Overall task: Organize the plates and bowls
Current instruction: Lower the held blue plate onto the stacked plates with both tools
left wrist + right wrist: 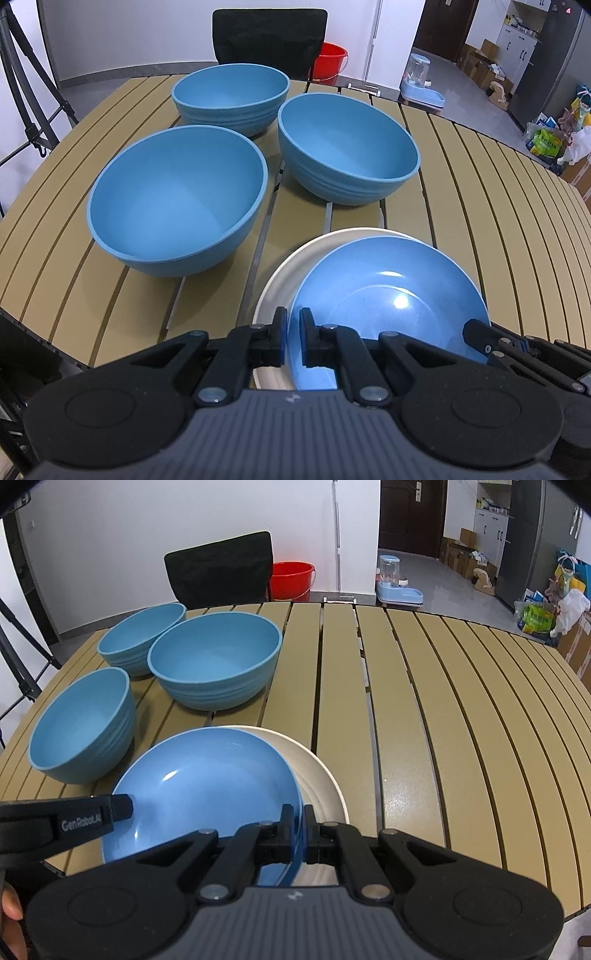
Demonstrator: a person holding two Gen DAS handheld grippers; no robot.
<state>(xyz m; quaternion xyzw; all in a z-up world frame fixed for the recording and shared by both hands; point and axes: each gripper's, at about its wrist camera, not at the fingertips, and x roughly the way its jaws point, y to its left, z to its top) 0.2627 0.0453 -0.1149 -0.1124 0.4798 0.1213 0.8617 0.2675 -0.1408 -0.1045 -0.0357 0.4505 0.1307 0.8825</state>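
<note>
A: From the left wrist view, where does the blue plate (388, 295) sit?

B: At about 5 o'clock on the bench (480, 206), lying on the white plate (280, 280), shifted toward 3 o'clock so a crescent of white shows. Three blue bowls stand beyond: the near bowl (177, 199) at 10 o'clock, the right bowl (347, 147) at 12, the far bowl (231, 96) behind them. The left gripper (293, 339) has its jaws nearly together astride the blue plate's near-left rim; whether they pinch it cannot be told. The other gripper's tip pokes in at 3 o'clock.

A: And the right wrist view?

B: The right gripper (300, 834) is clenched on the blue plate's (207, 782) near-right rim, the edge running up between the jaws, with the plate tilted over the white plate (317, 775). The left gripper's (110, 808) arm lies low at 9 o'clock, its tip over the opposite rim.

A: How should the plate handle?

B: It looks glazed, stiff and probably slippery and breakable. The thin rim seems the only good hold, so a rim grip on each side, held level, should be safest.
</note>
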